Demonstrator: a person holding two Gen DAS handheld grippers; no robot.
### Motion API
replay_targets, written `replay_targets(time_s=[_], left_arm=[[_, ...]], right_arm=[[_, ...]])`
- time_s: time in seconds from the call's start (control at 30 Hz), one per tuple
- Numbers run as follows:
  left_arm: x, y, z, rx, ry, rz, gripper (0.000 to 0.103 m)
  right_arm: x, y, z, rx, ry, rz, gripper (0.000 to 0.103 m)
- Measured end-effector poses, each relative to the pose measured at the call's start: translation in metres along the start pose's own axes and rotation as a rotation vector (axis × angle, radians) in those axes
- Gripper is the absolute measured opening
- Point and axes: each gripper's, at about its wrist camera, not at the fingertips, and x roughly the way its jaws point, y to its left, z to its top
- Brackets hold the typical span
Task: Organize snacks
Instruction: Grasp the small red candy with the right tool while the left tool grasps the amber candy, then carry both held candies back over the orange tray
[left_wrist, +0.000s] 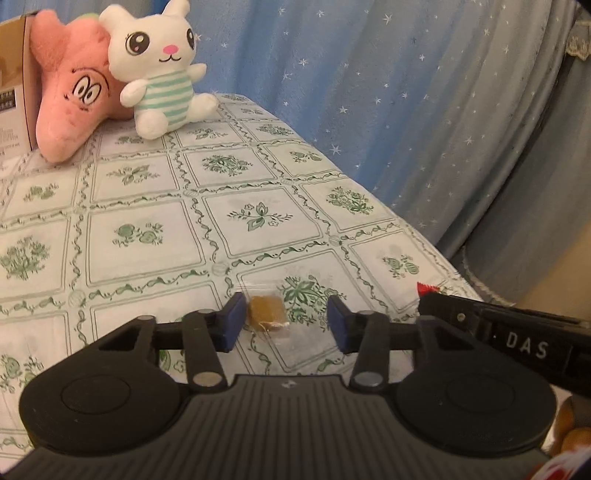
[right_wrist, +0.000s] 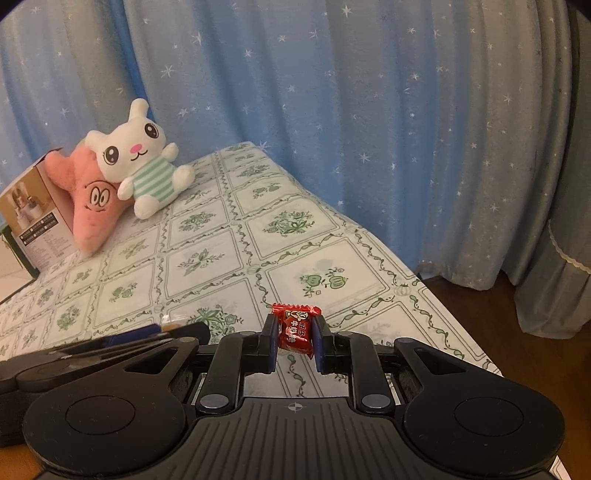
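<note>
Nearest the left wrist camera, the left gripper (left_wrist: 286, 321) sits low over the tablecloth (left_wrist: 147, 206) with its blue pads apart. Between them lies a brown candy (left_wrist: 266, 314) in a clear wrapper, flat on the cloth. It sits hard against the left pad, with a clear gap to the right one. Not yet held.

Right gripper (right_wrist: 295, 338) is clamped on a red candy (right_wrist: 294, 328), lifted clear of the cloth. In the left view it enters from the right, just beside the left gripper.

Step in hand, as judged: picking up the second snack while the first is carried. Next move calls for closing squarely on the brown block, not the loose wrapper edge, which would likely slip. No tray or bowl for the snacks is in either view, so the destination cannot be told.

Writing: "DAS" in white on the right gripper's body. Red wrapper carries white characters, too small to read. Cardboard box (right_wrist: 33, 218) at far left has print and a product photo, illegible. A white plush rabbit (right_wrist: 138, 158) leans on a pink plush (right_wrist: 94, 206) beside it.
</note>
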Motion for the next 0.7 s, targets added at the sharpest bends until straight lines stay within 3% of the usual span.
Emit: replay_targets(time_s=[0.13,0.27,0.7], left_arm=[[0.001,-0.002,0.0,0.042,0.004,0.06,0.02],[-0.002,-0.006,-0.001,0.093,0.023,0.083,0.018],[-0.084,0.006,-0.03,-0.017,0.028,0.122,0.018]], right_arm=[[0.001,0.001,-0.001,-0.012,-0.004,-0.004,0.019],[0.001,0.002,-0.002,-0.018,-0.01,-0.003,0.019],[-0.019,0.026,-0.012,-0.045,-0.016,0.072,0.019]])
